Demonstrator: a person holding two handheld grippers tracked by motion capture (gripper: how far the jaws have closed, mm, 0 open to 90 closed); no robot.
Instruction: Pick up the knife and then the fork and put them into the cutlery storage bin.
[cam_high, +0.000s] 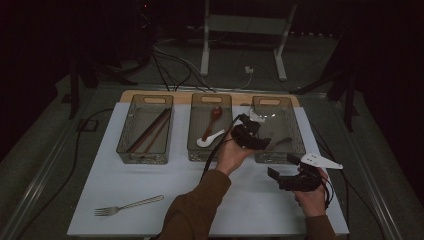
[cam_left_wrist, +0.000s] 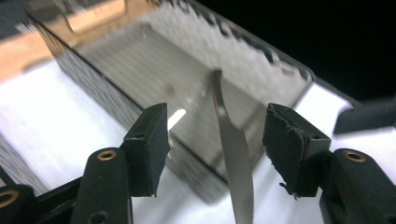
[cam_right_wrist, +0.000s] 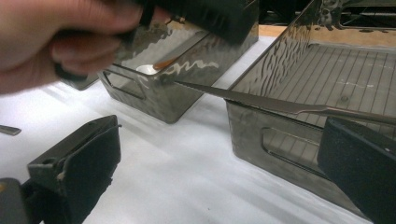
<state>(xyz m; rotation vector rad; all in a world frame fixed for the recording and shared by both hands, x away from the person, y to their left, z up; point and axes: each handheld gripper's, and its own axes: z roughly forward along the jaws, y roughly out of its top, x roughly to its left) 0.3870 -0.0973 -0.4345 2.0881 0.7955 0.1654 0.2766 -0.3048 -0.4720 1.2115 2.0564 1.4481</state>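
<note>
A: How does the left gripper (cam_high: 248, 134) stand?

B: Its jaws are about half open; the knife (cam_left_wrist: 232, 144) stands between the pads, touching neither; nothing is gripped.

A: Where does the knife rest?

B: It leans across the near wall of the right-hand bin (cam_high: 296, 131); its handle end lies down inside the bin, its blade juts out over the white mat (cam_high: 150, 180) toward the middle bin (cam_high: 195, 135); the right gripper view shows the same knife (cam_right_wrist: 261, 100) bridging the bin's rim.

A: And the right gripper (cam_high: 287, 177)?

B: It is held low over the mat, just in front of the right-hand bin; its jaws stand wide apart and hold nothing.

A: What else lies about?

B: Two spoons (cam_high: 210, 131) in the middle bin; chopsticks (cam_high: 150, 131) in the left bin (cam_high: 125, 137); a fork (cam_high: 127, 206) on the mat, well apart to the left; the left hand (cam_high: 231, 155) reaches across in front of the middle bin.
</note>
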